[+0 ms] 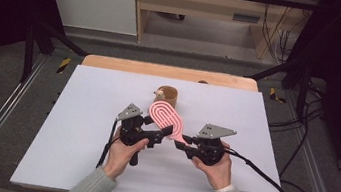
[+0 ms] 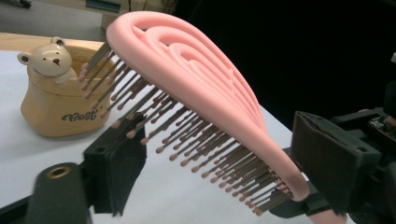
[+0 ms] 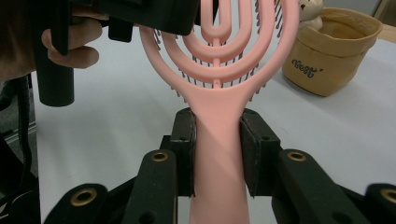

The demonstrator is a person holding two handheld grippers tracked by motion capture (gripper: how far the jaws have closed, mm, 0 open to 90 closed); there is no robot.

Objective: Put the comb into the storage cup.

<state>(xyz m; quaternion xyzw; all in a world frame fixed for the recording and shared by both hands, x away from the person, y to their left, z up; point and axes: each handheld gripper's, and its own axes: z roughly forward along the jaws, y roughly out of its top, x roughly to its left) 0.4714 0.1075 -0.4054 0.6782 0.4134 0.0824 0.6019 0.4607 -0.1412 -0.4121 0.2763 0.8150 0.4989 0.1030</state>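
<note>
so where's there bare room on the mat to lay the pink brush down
The white mat is bare to the left of the left gripper, along the right edge beyond the right gripper, and in the far corners. The middle is crowded: pink brush, both grippers, and the bear pot just behind.

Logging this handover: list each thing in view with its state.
pink hairbrush: lifted off the table, handle clamped, bristles facing down.
right gripper: shut on the brush handle.
left gripper: open, jaws around the brush head.
bear pot: upright on the table, untouched.
</note>
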